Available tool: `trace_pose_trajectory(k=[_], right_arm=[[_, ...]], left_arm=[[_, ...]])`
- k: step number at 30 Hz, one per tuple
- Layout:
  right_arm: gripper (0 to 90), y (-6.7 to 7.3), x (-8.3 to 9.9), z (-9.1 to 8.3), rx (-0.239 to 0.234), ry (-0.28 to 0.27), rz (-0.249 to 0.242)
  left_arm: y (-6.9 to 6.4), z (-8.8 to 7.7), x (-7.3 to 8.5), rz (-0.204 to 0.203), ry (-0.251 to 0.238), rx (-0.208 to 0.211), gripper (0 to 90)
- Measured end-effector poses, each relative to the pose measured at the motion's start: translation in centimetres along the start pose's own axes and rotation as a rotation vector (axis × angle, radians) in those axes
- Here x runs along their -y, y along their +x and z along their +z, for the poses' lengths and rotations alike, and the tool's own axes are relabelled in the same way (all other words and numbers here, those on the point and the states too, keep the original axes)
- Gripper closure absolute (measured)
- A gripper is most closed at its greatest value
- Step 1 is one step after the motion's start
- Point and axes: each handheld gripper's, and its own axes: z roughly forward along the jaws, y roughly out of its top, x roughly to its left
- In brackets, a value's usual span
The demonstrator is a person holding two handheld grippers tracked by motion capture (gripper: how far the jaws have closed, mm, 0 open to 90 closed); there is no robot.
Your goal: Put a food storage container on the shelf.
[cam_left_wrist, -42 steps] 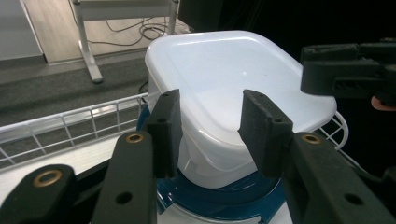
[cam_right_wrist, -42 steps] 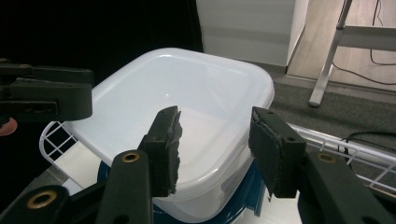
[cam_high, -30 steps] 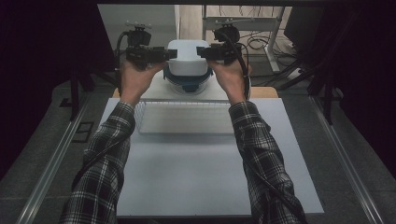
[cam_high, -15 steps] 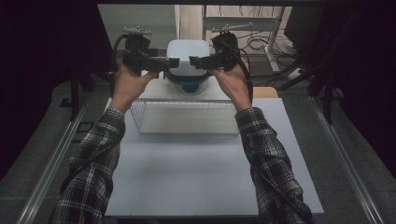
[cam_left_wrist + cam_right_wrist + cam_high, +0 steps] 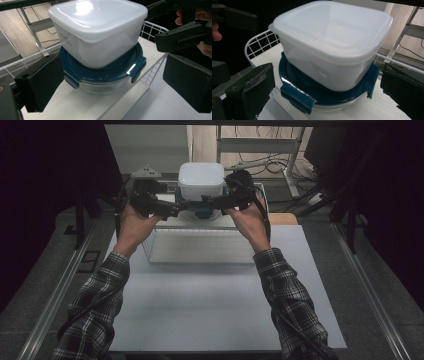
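Grippers (image 5: 192, 206) lowered, jaws just opened, container (image 5: 201, 180) released

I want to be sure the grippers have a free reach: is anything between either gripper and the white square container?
Nothing visible. The white square container sits on the round blue-lidded dish; the left gripper and right gripper face it with jaws open, bare gap ahead.
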Motion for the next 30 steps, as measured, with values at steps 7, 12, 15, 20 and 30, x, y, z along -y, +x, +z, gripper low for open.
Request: trace_pose_trajectory(k=[7,12,15,20,30], right_arm=[[0.0,0.5,1.5,-0.5,-0.010,0.007,-0.035],[0.0,0.6,2.1,-1.0,-0.021,0.010,-0.048],[0.0,0.7,2.5,-1.2,-0.028,0.004,-0.046],[0.0,0.8,3.4,-1.5,-0.048,0.000,-0.049],[0.0,1.6,5.0,-1.6,-0.080,0.013,-0.081]], left_arm=[[-0.9,0.2,1.3,-0.004,-0.007,0.030,3.0],[-1.1,0.1,2.0,0.003,-0.006,0.033,3.7],[-1.1,0.0,2.5,-0.011,-0.014,0.044,5.2],[-1.2,-0.4,3.3,-0.012,-0.011,0.049,5.6],[-1.8,-0.9,5.2,-0.012,0.002,0.019,3.5]])
